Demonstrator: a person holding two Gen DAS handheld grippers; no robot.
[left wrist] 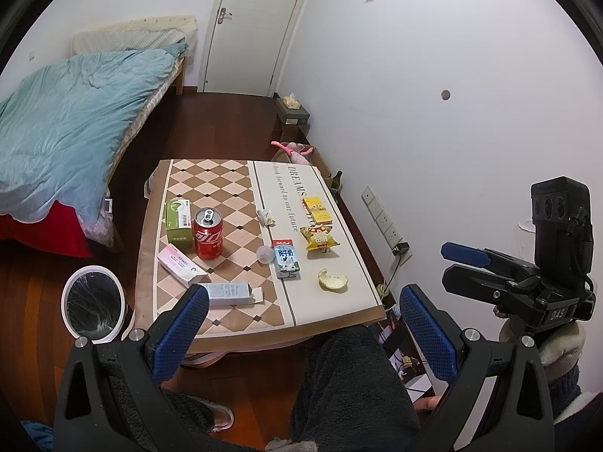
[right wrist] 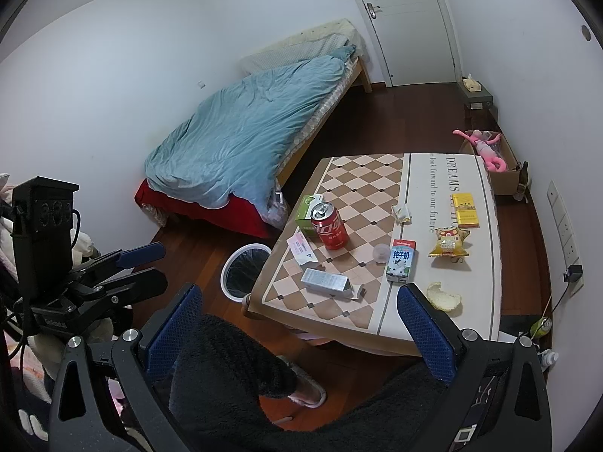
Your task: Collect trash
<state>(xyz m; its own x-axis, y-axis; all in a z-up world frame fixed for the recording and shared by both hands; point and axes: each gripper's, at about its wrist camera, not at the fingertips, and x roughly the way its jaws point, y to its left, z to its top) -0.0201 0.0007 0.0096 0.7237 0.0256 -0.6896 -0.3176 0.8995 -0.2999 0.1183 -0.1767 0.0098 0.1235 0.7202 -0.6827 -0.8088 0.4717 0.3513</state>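
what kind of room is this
Most likely a bedroom in a home: a bed with a rumpled blue duvet by the wall, a closed white door, and a low table strewn with snack litter, such as a cola can.

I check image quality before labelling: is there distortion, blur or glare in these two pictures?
Left wrist view: strong fisheye bending, the door curves, corners black; the table is sharp. Right wrist view: same bending and dark corners; the red can is sharp, soft even light, no strong glare.
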